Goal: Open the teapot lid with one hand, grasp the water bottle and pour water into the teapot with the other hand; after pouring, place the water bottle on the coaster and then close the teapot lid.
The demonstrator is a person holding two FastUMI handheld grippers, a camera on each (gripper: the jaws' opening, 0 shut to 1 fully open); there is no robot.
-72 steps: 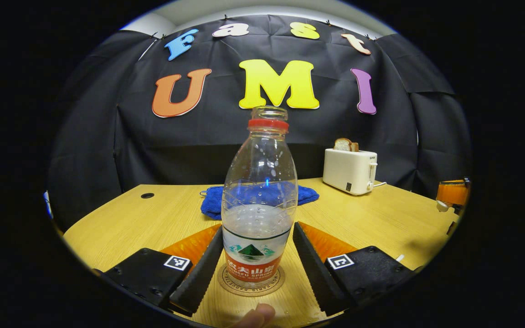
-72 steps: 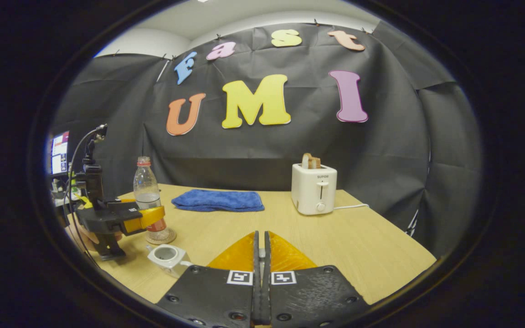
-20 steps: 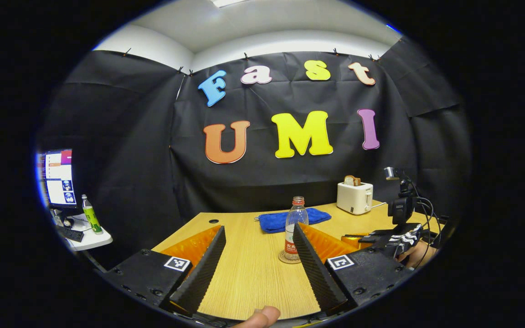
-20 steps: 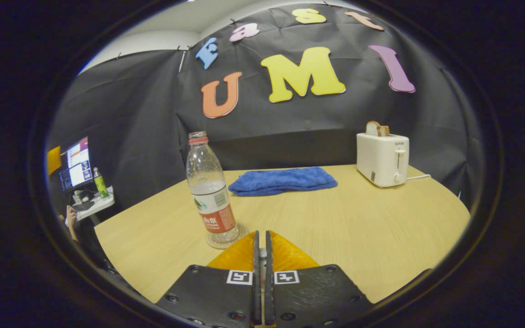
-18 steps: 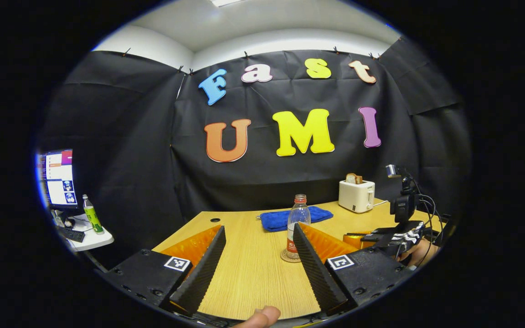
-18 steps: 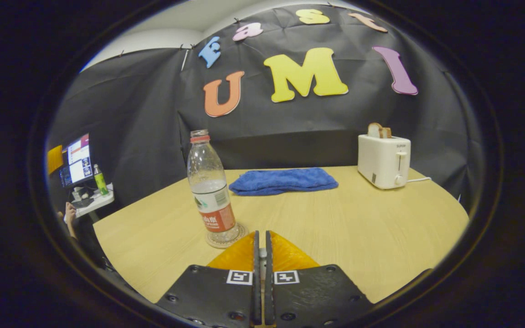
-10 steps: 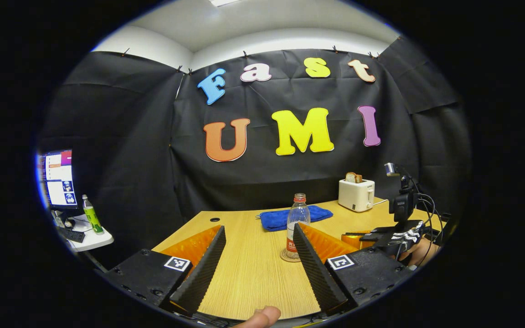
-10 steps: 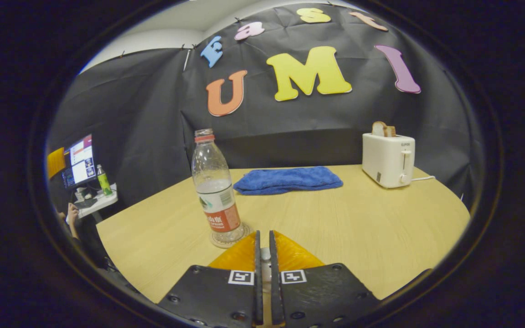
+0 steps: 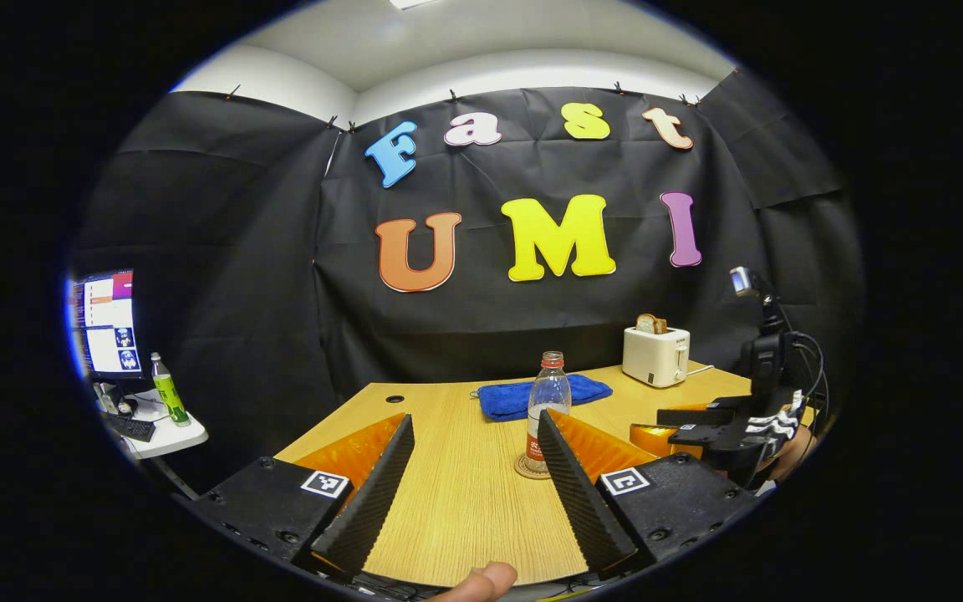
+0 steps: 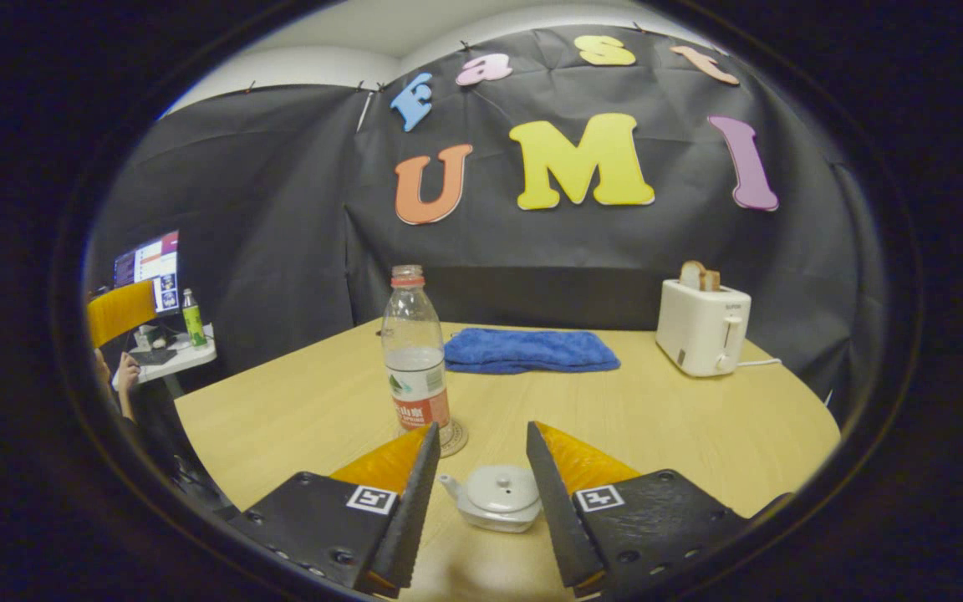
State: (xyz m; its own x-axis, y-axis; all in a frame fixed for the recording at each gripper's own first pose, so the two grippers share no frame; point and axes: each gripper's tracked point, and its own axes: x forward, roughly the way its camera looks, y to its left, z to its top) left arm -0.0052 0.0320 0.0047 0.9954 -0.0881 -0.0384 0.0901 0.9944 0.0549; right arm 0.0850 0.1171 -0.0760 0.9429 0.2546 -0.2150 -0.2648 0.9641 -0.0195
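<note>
Teapot (image 10: 498, 498) lid on, sitting between wide-apart right gripper (image 10: 475, 439) fingers, water bottle (image 10: 416, 359) upright on coaster (image 10: 453, 438), left gripper (image 9: 475, 426) spread wide too, nothing held.

Even overhead light, sharp focus, soft shadows on the table (image 10: 665, 426), strong fisheye bending at edges.

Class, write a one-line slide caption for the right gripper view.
Open right gripper above the lidded teapot; water bottle on its coaster.
</note>
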